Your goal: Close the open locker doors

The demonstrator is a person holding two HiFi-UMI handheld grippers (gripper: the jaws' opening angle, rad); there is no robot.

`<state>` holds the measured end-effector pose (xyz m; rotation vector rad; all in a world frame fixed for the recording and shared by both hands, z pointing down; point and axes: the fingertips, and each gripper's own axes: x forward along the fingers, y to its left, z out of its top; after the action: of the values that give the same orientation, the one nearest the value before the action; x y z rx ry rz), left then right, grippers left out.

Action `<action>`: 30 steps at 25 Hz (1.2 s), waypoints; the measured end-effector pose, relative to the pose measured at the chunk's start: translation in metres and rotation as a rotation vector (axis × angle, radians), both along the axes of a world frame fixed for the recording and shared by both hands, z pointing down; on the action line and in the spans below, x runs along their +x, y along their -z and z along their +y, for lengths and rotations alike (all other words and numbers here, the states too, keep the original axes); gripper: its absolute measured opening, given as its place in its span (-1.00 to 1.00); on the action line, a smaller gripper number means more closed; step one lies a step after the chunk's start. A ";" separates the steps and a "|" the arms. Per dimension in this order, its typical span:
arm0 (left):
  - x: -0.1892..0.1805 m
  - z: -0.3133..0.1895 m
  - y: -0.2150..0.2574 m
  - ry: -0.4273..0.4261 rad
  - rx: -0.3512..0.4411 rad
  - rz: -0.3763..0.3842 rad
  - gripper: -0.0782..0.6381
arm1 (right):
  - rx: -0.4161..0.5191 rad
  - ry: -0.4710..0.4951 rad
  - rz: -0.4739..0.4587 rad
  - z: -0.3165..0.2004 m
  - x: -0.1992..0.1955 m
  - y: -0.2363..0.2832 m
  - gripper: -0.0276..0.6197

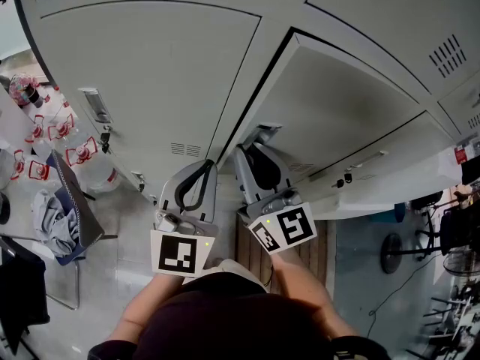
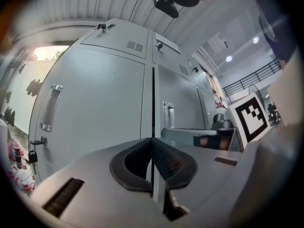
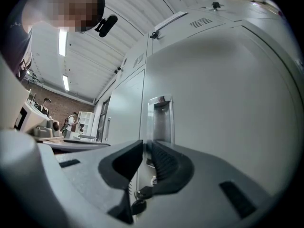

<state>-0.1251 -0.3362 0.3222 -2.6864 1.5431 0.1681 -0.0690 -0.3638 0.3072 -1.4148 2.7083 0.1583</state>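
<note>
Farthest left, bottles (image 1: 81, 154) and a grey cloth (image 1: 51, 214) lie on the floor, partly cut off. The left tool (image 2: 152, 144), jaws together and empty, points at a closed door (image 2: 95, 103) with a padlock (image 2: 32, 155). The right tool (image 3: 144, 144) has its jaws a thin slit apart at the handle (image 3: 160, 120) edge of the ajar door (image 3: 228, 103). Whether the pads press it is unclear. That door hides its locker's inside.

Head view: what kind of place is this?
Probably a locker area in a workshop or industrial hall. Tall grey metal lockers fill the view, one with an open door. Packs of bottled water lie beside them, and the right gripper view shows a ribbed metal roof with strip lights.
</note>
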 end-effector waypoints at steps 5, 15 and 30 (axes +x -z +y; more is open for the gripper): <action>0.000 -0.003 -0.002 0.000 -0.006 0.000 -0.78 | -0.002 -0.010 -0.002 -0.005 0.000 0.000 -0.74; 0.000 -0.009 -0.005 0.000 -0.015 -0.002 -0.78 | -0.006 -0.030 -0.009 -0.016 0.001 0.001 -0.77; 0.000 -0.019 -0.010 0.003 -0.024 -0.009 -0.78 | -0.005 -0.061 -0.010 -0.026 0.002 0.001 -0.80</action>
<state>-0.1251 -0.3552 0.3317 -2.6989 1.5565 0.1389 -0.0665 -0.3900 0.3063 -1.4963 2.6610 0.1482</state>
